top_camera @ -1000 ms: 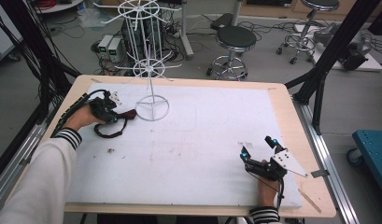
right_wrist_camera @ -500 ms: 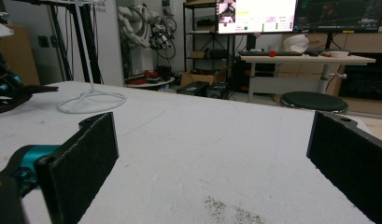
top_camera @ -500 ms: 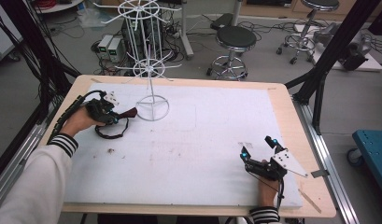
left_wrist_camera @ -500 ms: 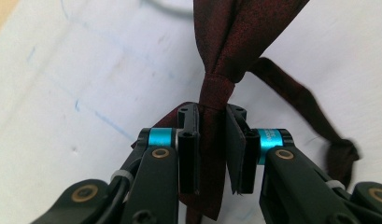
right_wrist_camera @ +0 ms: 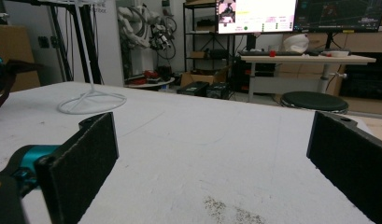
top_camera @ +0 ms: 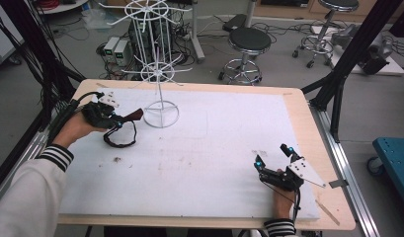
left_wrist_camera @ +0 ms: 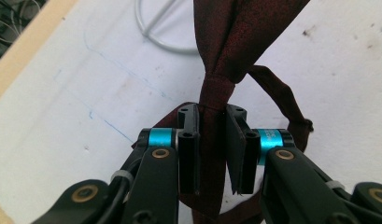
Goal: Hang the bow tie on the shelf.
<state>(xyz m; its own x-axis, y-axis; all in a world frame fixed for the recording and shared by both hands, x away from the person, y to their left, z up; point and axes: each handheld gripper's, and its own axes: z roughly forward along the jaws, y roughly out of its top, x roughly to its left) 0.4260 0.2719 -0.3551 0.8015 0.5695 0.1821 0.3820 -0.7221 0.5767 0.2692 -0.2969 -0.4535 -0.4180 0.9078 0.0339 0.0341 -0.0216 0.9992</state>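
Left claw (left_wrist_camera: 212, 154) is clamped on a dark red necktie (left_wrist_camera: 235, 42), whose wide end runs off the top of the left gripper view; its thin tail loops down at upper left of the high view. Right claw (top_camera: 272, 155) sits at lower right, jaws wide apart with nothing between them. White wire rack (top_camera: 160, 74) stands on the scuffed white table (top_camera: 214, 148); stools (top_camera: 249, 44) and cables crowd the floor behind.

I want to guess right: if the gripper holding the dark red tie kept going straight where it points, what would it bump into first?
Probably the white wire rack. The left gripper, shut on the tie, points at the rack's round base ring just ahead on the table; how close is unclear.
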